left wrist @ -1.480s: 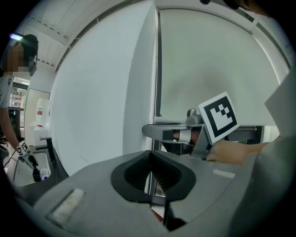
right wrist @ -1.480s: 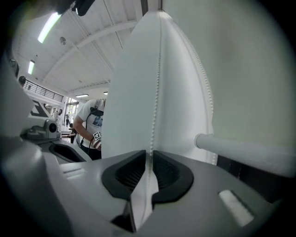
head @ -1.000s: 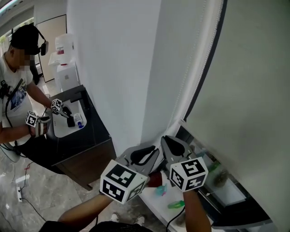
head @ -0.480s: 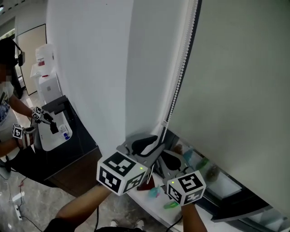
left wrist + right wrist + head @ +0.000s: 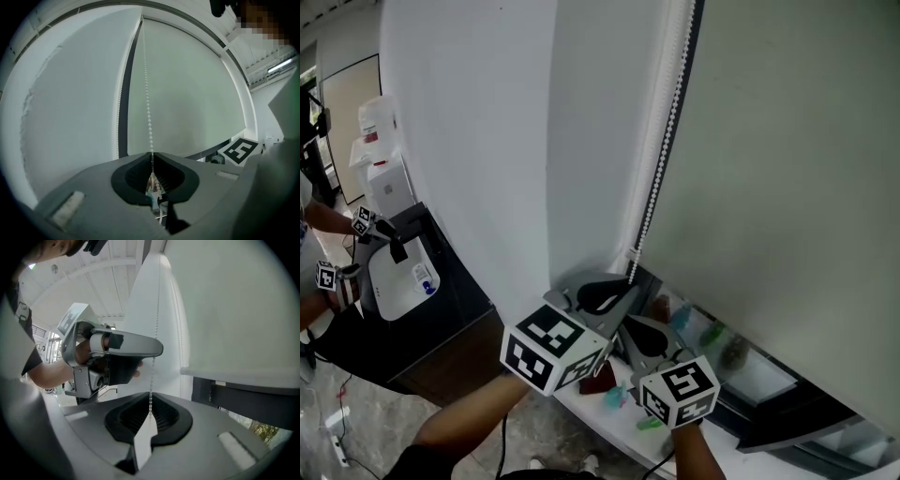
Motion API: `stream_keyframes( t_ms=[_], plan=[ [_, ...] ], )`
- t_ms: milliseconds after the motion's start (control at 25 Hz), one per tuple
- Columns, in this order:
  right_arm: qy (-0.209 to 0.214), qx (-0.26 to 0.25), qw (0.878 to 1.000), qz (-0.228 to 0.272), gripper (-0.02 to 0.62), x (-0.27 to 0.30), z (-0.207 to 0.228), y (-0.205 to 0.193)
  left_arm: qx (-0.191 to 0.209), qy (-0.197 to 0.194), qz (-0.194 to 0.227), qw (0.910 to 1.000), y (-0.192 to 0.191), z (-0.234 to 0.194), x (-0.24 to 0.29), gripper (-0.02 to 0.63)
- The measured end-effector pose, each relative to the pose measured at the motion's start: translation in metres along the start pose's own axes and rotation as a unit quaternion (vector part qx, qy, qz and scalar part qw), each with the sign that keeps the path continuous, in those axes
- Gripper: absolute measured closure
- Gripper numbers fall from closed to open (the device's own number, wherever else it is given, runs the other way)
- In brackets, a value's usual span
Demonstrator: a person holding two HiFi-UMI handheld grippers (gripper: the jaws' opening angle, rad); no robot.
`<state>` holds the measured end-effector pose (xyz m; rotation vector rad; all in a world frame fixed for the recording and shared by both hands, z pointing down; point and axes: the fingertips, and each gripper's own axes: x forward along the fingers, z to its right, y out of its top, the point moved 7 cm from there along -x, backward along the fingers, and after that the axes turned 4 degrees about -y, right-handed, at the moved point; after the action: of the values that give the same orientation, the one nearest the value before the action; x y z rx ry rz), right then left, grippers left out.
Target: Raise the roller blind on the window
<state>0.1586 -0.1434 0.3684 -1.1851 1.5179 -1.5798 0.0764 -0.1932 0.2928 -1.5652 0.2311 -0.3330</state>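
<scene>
The pale roller blind (image 5: 787,187) covers the window, and its white bead chain (image 5: 661,159) hangs along its left edge. My left gripper (image 5: 625,281) is on the chain near its lower end. Its jaws are closing, and the pads meet on the bead chain (image 5: 147,103) at the left gripper's (image 5: 151,158) tip. My right gripper (image 5: 630,328) sits just below and is shut on the same bead chain (image 5: 152,380). In the right gripper view, the left gripper (image 5: 154,350) hangs directly above the right gripper (image 5: 151,405). The blind's bottom rail (image 5: 239,376) shows on the right.
A white sill (image 5: 750,450) under the blind carries small green, teal and red items (image 5: 614,394). A white wall column (image 5: 487,141) stands left of the chain. Further left, a person's hands (image 5: 337,272) hold two grippers over a dark counter (image 5: 459,309).
My right gripper has dropped from beside the left gripper to below it on the chain. The left gripper has risen a little. The view has swung, so the person at left has slid mostly out of view.
</scene>
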Motion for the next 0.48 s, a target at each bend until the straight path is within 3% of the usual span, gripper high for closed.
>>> stream_keyframes(
  t_ms=[360, 480],
  plan=[
    [-0.002, 0.025, 1.000, -0.006, 0.571, -0.005, 0.002, -0.005, -0.006, -0.034, -0.017, 0.9992, -0.003, 0.004, 0.001, 0.600],
    [-0.001, 0.060, 0.998, 0.023, 0.554, -0.017, 0.009, 0.004, -0.002, -0.035, -0.023, 0.9991, -0.004, 0.005, -0.001, 0.598]
  ],
)
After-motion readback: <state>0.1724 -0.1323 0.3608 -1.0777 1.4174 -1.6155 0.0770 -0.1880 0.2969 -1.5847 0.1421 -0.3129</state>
